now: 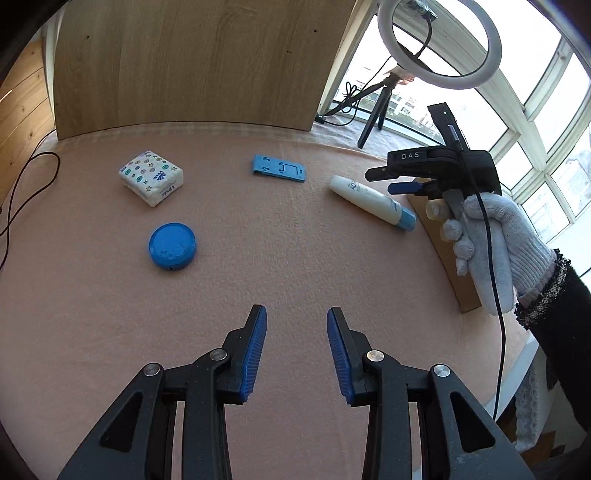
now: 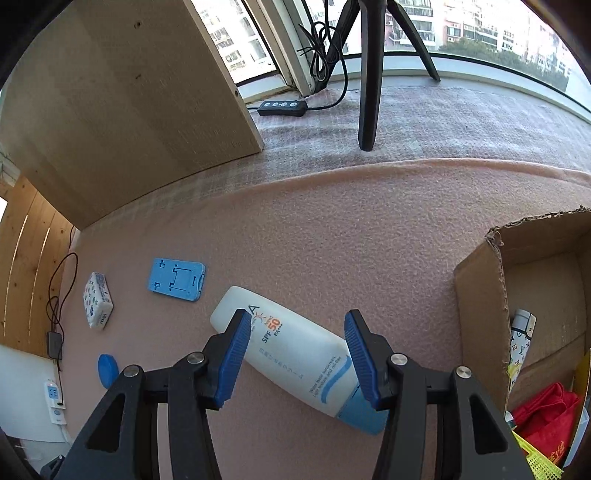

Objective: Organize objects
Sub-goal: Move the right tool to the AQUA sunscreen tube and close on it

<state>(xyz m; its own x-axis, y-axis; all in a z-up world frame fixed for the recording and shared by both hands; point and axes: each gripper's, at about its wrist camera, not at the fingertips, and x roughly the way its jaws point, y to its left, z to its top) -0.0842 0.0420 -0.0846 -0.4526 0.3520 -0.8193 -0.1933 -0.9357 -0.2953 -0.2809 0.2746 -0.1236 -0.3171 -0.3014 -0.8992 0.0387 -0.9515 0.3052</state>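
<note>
Right gripper (image 2: pixel 293 356) spread wide over sunscreen tube (image 2: pixel 295 354), not touching it.
Tube reads "SPF 50 PA", lies flat on pink cloth (image 2: pixel 332 240) beside cardboard box (image 2: pixel 480 317). Left gripper (image 1: pixel 296 354) also spread, empty; tissue pack (image 1: pixel 151 177) printed "Vinda".

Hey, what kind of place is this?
Probably a home filming corner beside a window: a ring light on a tripod, apartment blocks outside, and a pink cloth-covered table holding toiletries.
</note>
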